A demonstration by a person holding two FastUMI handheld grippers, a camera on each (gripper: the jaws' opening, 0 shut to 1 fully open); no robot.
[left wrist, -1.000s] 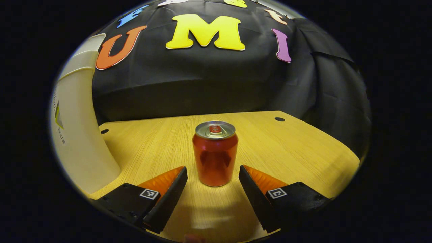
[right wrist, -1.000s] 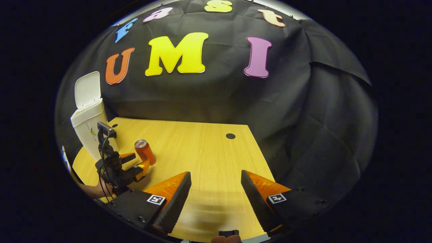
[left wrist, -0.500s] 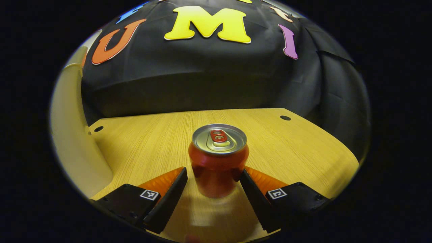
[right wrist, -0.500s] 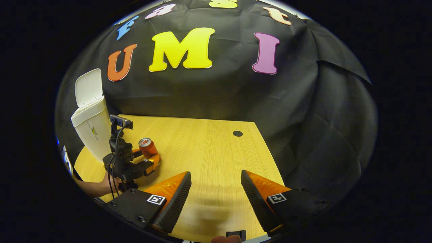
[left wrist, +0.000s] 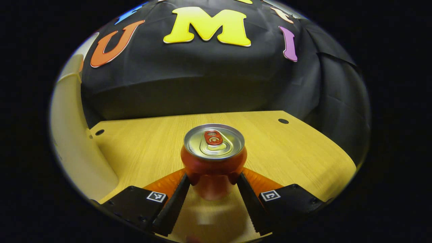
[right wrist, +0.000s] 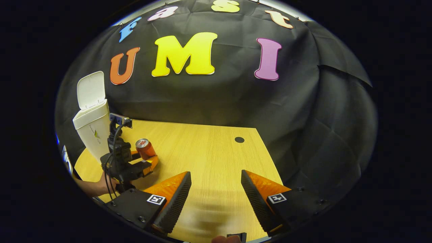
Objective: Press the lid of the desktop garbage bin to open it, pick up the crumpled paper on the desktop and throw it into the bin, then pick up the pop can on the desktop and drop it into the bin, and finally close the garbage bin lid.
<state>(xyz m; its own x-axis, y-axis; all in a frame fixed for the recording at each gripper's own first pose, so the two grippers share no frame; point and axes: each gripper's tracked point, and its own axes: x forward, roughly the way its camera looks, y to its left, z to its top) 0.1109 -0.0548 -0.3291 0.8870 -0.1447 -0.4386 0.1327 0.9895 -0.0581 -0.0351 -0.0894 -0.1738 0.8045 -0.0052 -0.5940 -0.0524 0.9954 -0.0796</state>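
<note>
The left tool [left wrist: 212, 180] has its two fingers pressed against opposite sides of the pop can [left wrist: 213, 158], pinching it low on its body. In the left gripper view the can stands upright between the fingers, its silver top and pull tab facing up, and its base appears to be on or just above the desk [left wrist: 303, 152]; which of the two cannot be told. In the right gripper view the same left tool [right wrist: 148, 161] shows at the far left of the desk, held by a hand [right wrist: 101, 184] that comes in from the lower left edge, with a small camera on a stalk and cables above the grip, and the can [right wrist: 145, 148] sits between its fingers.

Just beside the left tool, toward the back left, stands the white garbage bin [right wrist: 91, 130]. Its lid [right wrist: 89, 89] is tipped up and open, leaning toward the black cloth wall. In the left gripper view the bin's pale wall [left wrist: 67, 135] curves along the left edge, near the can but apart from it.

The right tool [right wrist: 216, 187] hangs over the near middle of the desk [right wrist: 209, 152] with its fingers spread wide and nothing between them, well apart from the can and the bin. A dark round hole [right wrist: 239, 139] marks the desk beyond it.
</note>
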